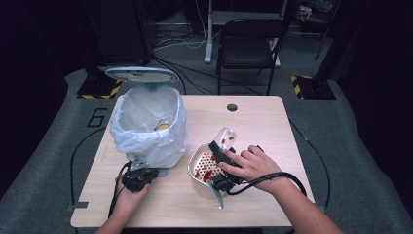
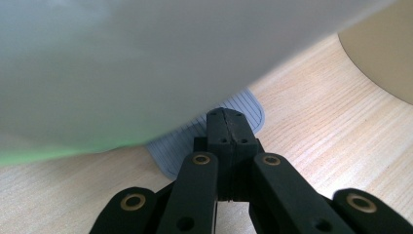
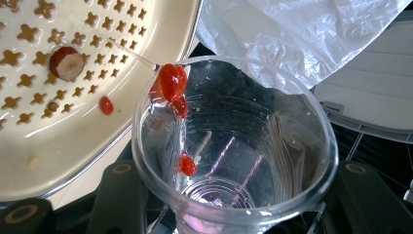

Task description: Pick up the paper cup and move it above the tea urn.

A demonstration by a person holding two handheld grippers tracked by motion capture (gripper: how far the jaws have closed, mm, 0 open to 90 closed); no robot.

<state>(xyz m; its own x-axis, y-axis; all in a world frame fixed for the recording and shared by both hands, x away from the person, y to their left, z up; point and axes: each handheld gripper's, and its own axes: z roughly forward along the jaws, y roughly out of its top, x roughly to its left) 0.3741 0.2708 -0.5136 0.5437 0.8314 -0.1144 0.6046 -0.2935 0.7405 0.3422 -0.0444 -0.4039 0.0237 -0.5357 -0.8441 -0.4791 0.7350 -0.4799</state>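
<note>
Clear plastic is what your right gripper (image 1: 220, 152) clamps: its jaws sit on either side of the cup (image 3: 234, 146), pinching it tipped on its side with the mouth over the strainer (image 1: 202, 165). Most of the red pieces (image 1: 204, 169) already lie on the strainer's perforated cream floor, so the emptying looks largely done. A few red bits (image 3: 171, 83) cling at the cup's rim and one lower on its wall, just beyond your fingers; those are what is left to shake or scrape out.

Your left gripper (image 1: 139, 178) has its fingers (image 2: 226, 129) pressed together with nothing between them, their tips resting on the grey ribbed pedal (image 2: 251, 105) at the foot of the bin (image 1: 148, 122), whose lid stands raised and whose white liner bag hangs over its rim. I judge the bin is ready for whatever goes in next.

The table (image 1: 263, 122) is pale wood with a small round hole near its far edge. Beyond it stands a black folding chair (image 1: 251, 41) on grey carpet, with cables trailing across a dim room.
</note>
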